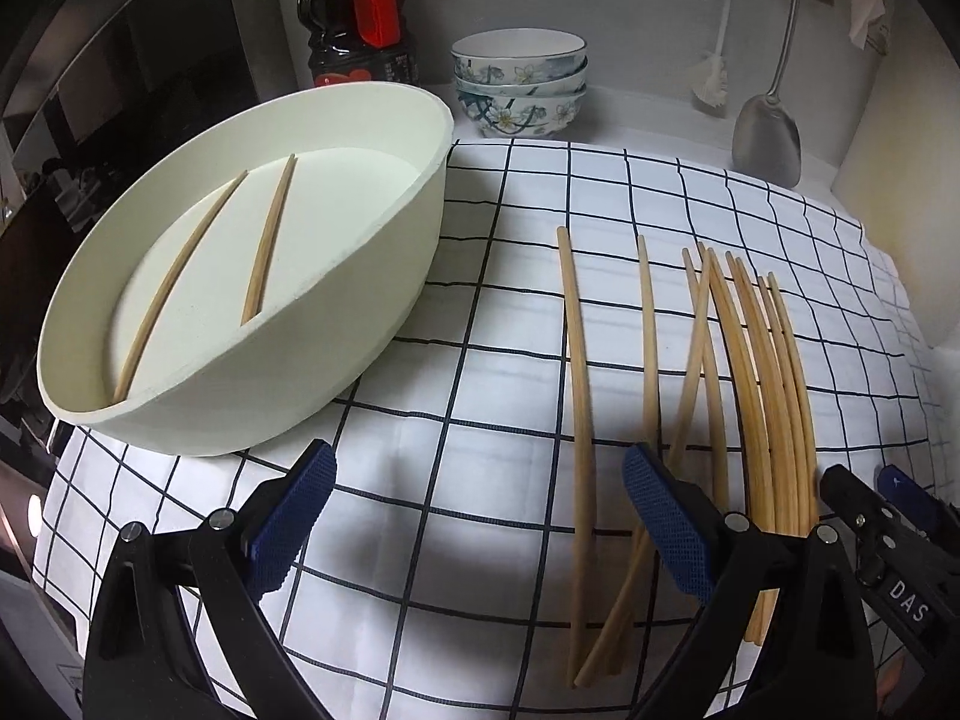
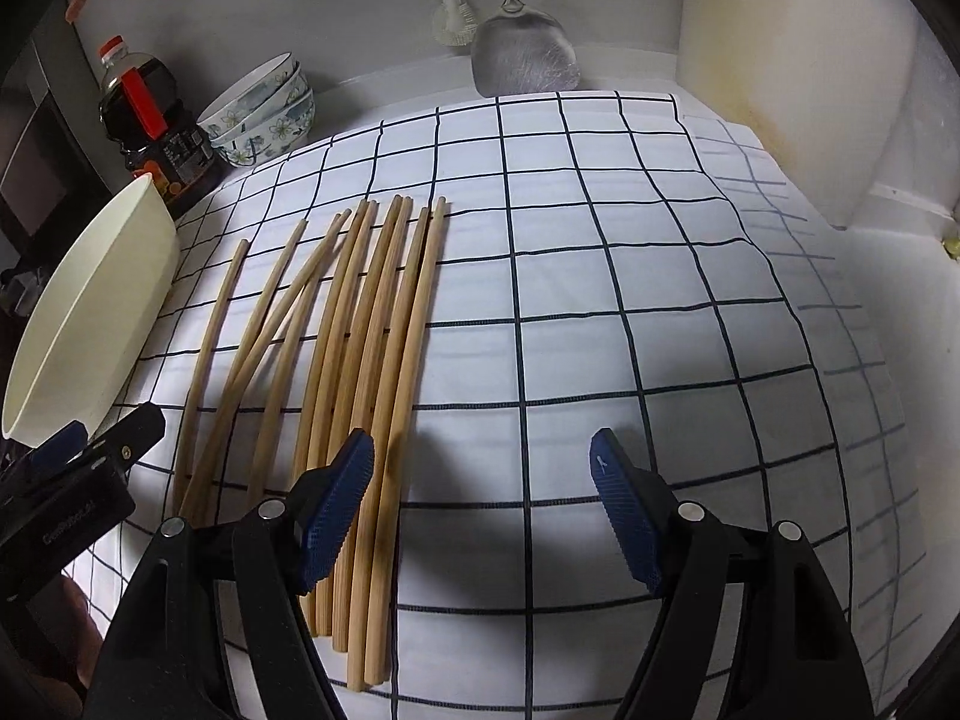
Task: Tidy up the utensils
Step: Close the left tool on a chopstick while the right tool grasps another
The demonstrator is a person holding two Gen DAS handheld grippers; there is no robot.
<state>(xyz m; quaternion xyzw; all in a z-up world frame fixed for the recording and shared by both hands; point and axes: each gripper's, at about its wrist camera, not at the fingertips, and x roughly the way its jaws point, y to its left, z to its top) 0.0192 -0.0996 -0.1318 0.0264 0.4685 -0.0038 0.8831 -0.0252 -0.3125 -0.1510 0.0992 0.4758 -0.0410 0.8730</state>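
Left wrist view: the left gripper (image 1: 474, 510) is held wide open and empty over the cloth (image 1: 480, 360); the right gripper (image 2: 480, 498) likewise. Loose chopsticks (image 1: 708, 420) lie beside the tray (image 1: 384, 276). One stick should be straddled squarely and pinched mid-length.

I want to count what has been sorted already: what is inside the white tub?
Two chopsticks lie on the floor of the white tub, apart from each other. The near wall hides their lower ends and part of the floor.

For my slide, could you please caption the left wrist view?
Open left gripper above checked cloth; two chopsticks in cream tray.
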